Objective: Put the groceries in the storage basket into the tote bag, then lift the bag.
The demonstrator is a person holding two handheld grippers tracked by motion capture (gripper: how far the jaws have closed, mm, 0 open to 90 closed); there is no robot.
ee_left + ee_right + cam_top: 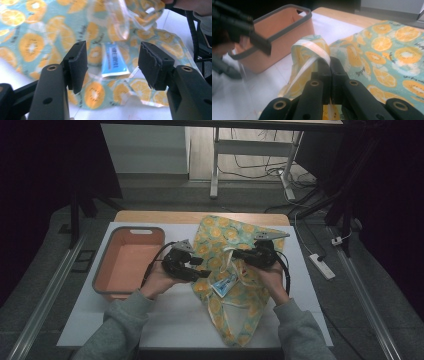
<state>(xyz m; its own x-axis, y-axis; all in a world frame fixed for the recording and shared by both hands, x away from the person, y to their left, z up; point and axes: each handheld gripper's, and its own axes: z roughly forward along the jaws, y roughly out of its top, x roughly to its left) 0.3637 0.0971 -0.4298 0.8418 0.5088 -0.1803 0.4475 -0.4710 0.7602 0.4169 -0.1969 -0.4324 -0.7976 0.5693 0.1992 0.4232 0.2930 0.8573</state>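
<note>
The white tabletop (180,320) is the biggest thing here. On its left side sits an orange bin (127,262) with a grey rim. It looks empty.

Next comes the fruit-print bag (235,270). It is see-through plastic with orange slices all over it. It lies flat on the tabletop, and its long side runs from the far edge toward the person. One edge of the bag is lifted up into a loop.

The right tool (250,255) is squeezed tight on that lifted edge. In the right gripper view, the two black jaws meet with the bag's strip (312,53) pinched between them, so it holds the bag's mouth up.

The left tool (192,270) is between the bin and the bag. Its jaws stand apart and nothing is in them.

The smallest thing is a little blue and white packet (113,61). It seems to lie inside the bag, under the clear plastic. In the left gripper view, it is straight ahead of the open jaws and between them, but farther off. Its long side points away from the tool.

The left tool is the free one and faces the packet. I think it would have to go straight forward, through the held-open mouth, to reach the packet.
</note>
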